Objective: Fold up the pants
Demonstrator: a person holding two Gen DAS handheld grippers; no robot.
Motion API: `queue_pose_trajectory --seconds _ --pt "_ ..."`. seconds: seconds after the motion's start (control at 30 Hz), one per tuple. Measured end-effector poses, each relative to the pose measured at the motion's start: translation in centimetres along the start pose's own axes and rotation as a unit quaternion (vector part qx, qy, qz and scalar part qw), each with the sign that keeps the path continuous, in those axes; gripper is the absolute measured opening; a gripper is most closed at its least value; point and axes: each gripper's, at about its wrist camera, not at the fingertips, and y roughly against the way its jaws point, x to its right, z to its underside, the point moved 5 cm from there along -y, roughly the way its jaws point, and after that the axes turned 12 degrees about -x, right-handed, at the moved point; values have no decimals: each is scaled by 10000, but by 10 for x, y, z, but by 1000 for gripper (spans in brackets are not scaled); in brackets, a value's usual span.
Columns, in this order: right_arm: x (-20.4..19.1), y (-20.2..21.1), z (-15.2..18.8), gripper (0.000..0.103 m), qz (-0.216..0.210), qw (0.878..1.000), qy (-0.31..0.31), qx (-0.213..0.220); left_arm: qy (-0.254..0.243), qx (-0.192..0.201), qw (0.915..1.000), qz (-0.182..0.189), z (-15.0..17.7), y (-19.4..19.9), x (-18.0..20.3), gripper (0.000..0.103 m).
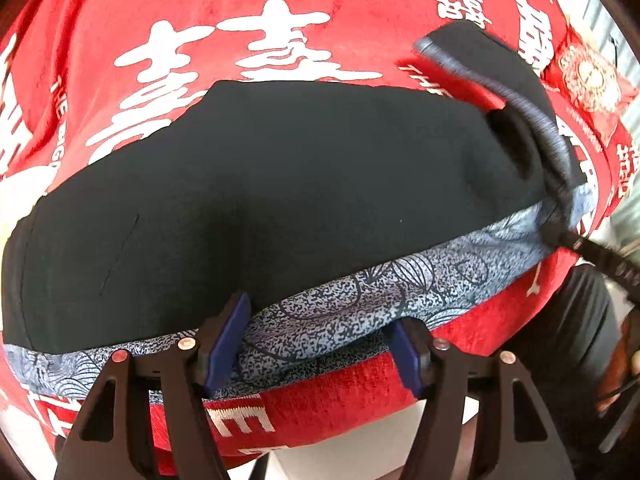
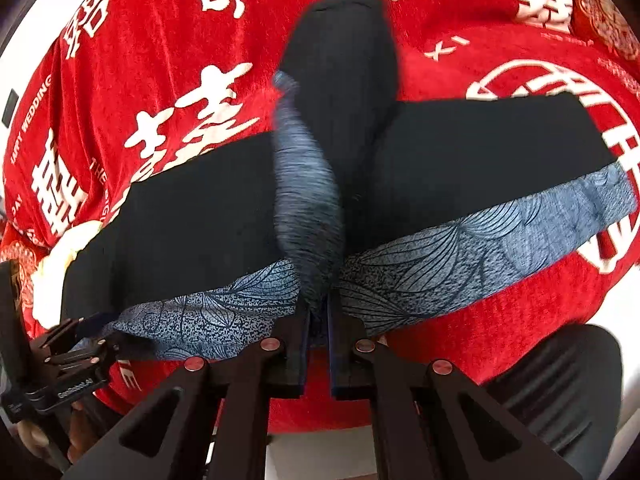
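1. Pants (image 1: 280, 184): black fabric with a blue-grey leaf-patterned band (image 1: 360, 300) along the near edge, spread across a desk covered by a red cloth with white characters (image 1: 224, 16).
2. Right gripper (image 2: 318, 316): jaws pressed together, pinching a raised fold of the patterned band. The lifted cloth stands up from the jaws as a blurred ridge, with a black section beyond it hanging clear of the flat part.
3. Left gripper (image 1: 316, 344): jaws spread, poised just over the patterned band near the desk's front edge. Whether the fingertips touch the cloth cannot be told; nothing is held between them.
4. In the left wrist view, the lifted end of the pants shows at the far right, where the right gripper's finger meets the band.
5. Step in hand, as judged: the raised end is being carried over the flat portion to make a fold.
6. Recommended practice: keep the pinch firm on the band so both layers travel together; lay the patterned edge along the matching edge below; use the left gripper to press the flat section down so it does not drag.
7. Risk, as judged: the velvet-like red cloth may bunch beneath the pants if the pants are pulled sideways.
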Motion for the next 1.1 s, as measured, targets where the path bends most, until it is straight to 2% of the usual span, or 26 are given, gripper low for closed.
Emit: queue_pose_trajectory --seconds 0.03,0.1,0.13,0.17,0.23,0.3,0.37,0.43,0.6,0.67,0.77,0.8,0.83,0.87,0.9,1.0,1.1 --pt "-3 8 -3 22 131 9998 90 100 -29 -5 10000 -48 1 0 2 73" --pt "-9 24 -7 84 435 9979 274 391 -35 -42 10000 0 2 1 5 75" --pt "-11 35 -7 88 539 9956 401 647 -10 -64 9999 97 3 4 7 75" --pt "-15 47 -6 88 663 9920 578 900 -1 -68 9998 202 2 6 8 75" --pt "-21 57 -7 88 921 9871 821 1023 -32 -24 9981 621 2 18 16 75" --pt "-18 66 -10 88 1026 9842 897 1133 -141 120 9962 853 -1 30 24 76" --pt "-11 64 -19 88 1113 9846 815 1075 -227 241 9958 850 -8 35 30 77" --pt "-2 54 -36 88 1192 9870 666 845 -179 189 9964 805 -18 31 31 77" --pt "-10 41 -83 88 1433 9827 754 894 24 -267 9939 1065 -30 -1 44 77" --pt "-15 21 -104 88 1669 9796 912 653 -53 -313 9961 819 -31 -9 53 77" --pt "-2 -25 -125 88 2368 9659 1028 -181 -214 -342 9980 478 -30 -13 60 78" --pt "7 -31 -127 86 2338 9673 942 -298 -256 -368 9983 383 -29 -14 61 78" --pt "16 -31 -126 76 1986 9768 765 -244 -302 -384 9984 297 -29 -15 63 78" --pt "25 -27 -125 50 1852 9804 632 -222 -308 -386 9984 262 -28 -15 63 78" --pt "32 -21 -123 41 1752 9828 538 -207 -296 -384 9986 210 -28 -16 63 79" --pt "51 5 -111 28 1452 9892 210 -28 -317 -379 9988 65 -27 -18 68 83" --pt "75 31 -90 28 1173 9926 -247 200 -330 -372 9987 -89 -26 -21 71 85"
